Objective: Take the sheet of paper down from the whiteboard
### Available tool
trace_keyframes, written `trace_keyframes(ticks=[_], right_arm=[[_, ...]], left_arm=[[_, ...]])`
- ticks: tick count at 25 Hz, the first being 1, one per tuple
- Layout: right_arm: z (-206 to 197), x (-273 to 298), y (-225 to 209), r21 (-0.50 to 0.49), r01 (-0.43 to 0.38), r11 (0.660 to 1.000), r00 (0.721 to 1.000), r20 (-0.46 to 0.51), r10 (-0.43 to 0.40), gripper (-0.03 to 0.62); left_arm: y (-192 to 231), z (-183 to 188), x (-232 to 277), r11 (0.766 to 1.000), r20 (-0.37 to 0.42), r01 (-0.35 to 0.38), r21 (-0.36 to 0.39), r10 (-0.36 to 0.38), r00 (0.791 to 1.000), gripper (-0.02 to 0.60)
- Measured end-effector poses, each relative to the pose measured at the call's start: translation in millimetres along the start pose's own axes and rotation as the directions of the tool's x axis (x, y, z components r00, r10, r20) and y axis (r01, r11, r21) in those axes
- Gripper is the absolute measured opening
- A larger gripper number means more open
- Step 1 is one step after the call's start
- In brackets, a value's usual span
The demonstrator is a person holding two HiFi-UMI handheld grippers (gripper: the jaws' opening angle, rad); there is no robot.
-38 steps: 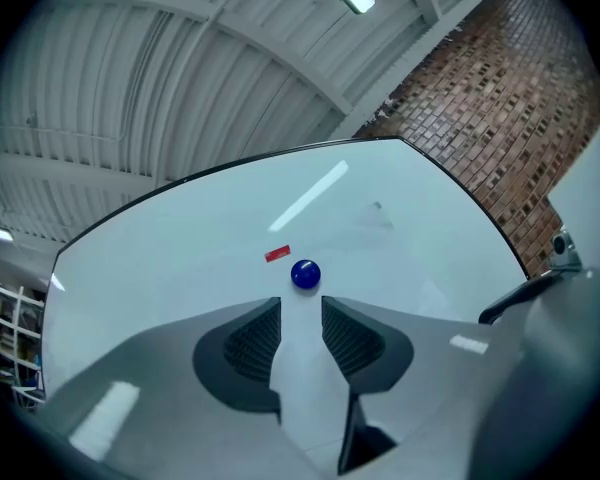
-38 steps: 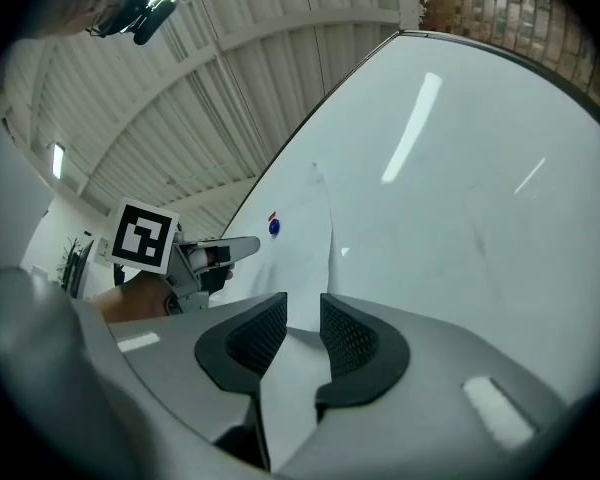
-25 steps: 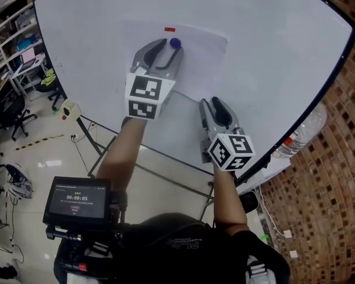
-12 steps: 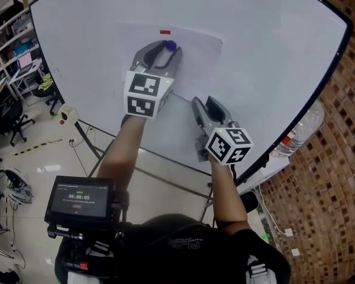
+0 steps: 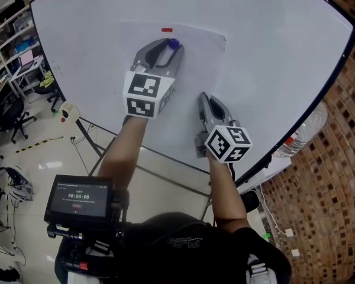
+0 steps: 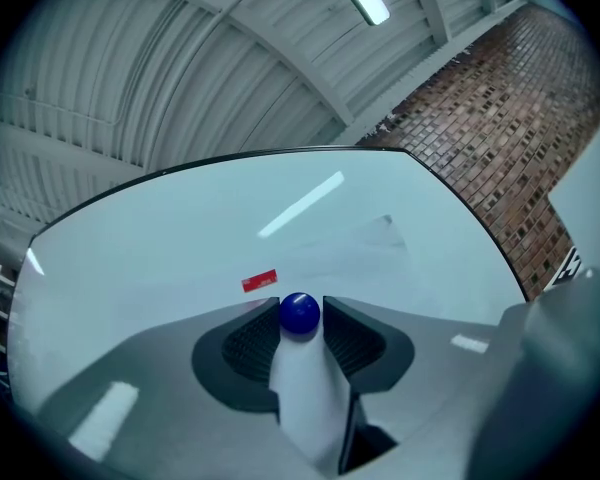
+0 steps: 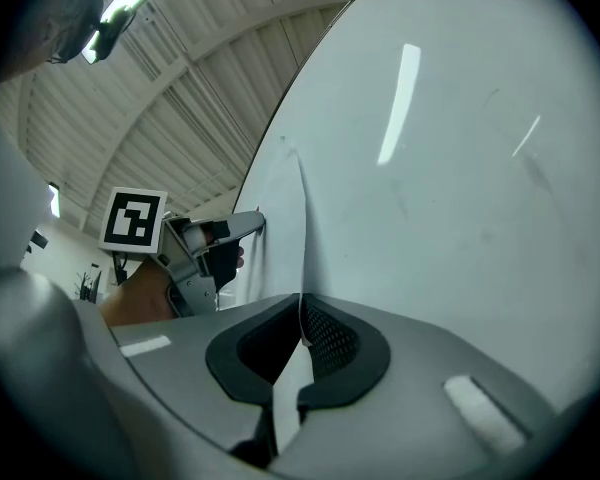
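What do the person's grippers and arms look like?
The left gripper and right gripper are grey curved two-finger shells with black ribbed pads. Each carries a white cube with black square markers. Forearms bare; black short-sleeved shirt. Left jaws are closing on a blue magnet.

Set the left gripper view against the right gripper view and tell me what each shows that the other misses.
Left gripper view only: the left gripper closing on the blue magnet, pads at its sides; a red strip just above it; the brick wall at right.
Right gripper view only: the right gripper shut on the lifted edge of the sheet of paper; the left gripper's outer side and its marker cube.
Both: the whiteboard, the sheet on it, and the ribbed ceiling.
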State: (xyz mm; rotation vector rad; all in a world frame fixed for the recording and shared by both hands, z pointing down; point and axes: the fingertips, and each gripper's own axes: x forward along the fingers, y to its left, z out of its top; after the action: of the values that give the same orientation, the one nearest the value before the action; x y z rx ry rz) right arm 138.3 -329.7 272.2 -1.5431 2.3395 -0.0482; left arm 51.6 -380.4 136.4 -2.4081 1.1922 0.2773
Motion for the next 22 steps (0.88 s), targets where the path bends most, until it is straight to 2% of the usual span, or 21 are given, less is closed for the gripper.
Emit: trace_keyframes(ticks=[16,22], right_arm=[[6,-6,2,0.015,-0.010,1.000,0.999,0.039,0.009,0.014],[3,-8,-1,0.012,0.005,1.000,0.999,0.034,-0.005,0.012]], left_arm=[[-1,2,-2,1.000,0.004,-0.006,-0.002,0.006,1.000,0.123],[-3,-12,-4,1.000,-0.019,-0.004,-0.021,0.004,1.000,0.123]])
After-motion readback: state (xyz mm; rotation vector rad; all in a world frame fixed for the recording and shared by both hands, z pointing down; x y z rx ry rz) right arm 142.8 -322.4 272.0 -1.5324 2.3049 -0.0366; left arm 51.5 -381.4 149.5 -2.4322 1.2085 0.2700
